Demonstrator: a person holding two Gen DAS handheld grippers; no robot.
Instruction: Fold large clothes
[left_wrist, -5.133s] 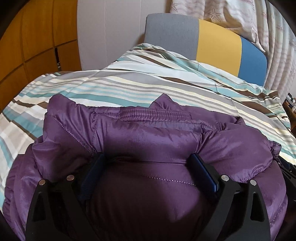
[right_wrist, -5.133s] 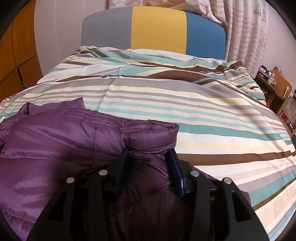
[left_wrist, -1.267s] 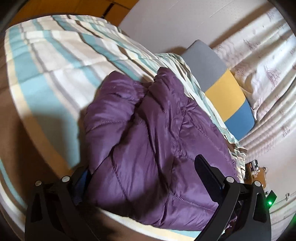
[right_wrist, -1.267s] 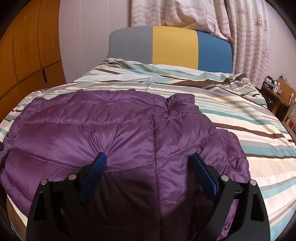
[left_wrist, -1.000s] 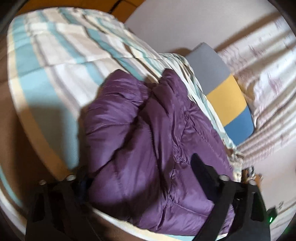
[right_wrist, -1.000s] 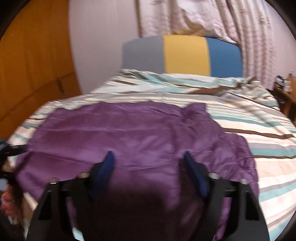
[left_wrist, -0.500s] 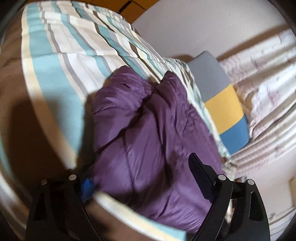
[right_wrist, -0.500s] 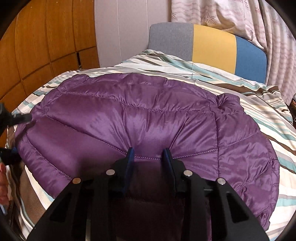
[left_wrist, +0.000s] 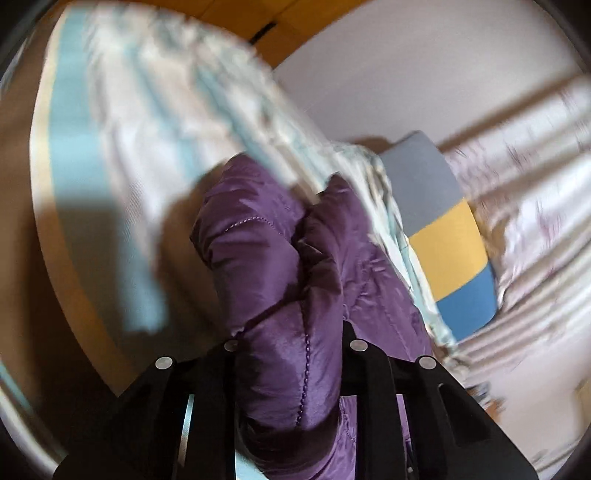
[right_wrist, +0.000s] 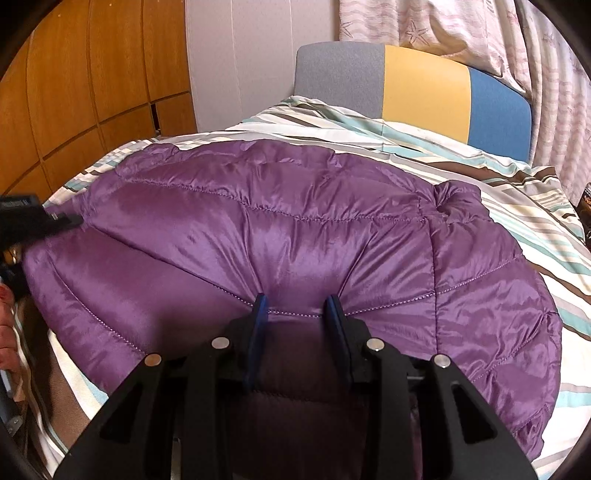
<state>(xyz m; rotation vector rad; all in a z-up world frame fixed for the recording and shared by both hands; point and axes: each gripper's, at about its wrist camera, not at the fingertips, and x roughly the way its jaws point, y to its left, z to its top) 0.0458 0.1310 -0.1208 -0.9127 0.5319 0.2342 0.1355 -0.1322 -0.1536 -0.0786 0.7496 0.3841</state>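
Purple puffer jacket (right_wrist: 295, 229) lies spread across the striped bed cover (right_wrist: 517, 206), near edge toward the cameras, multicolour headboard (right_wrist: 424, 85) behind it. Right claw (right_wrist: 297, 310) has just been closing, and its blue pads now pinch a bunch of the jacket's near hem, fabric puckered between them. Left claw (left_wrist: 291, 354), blurred view, has just been closing too, and is clamped narrow on a thick fold at the jacket's left end (left_wrist: 280, 266); a hand's fingers (right_wrist: 7, 332) show at left edge.
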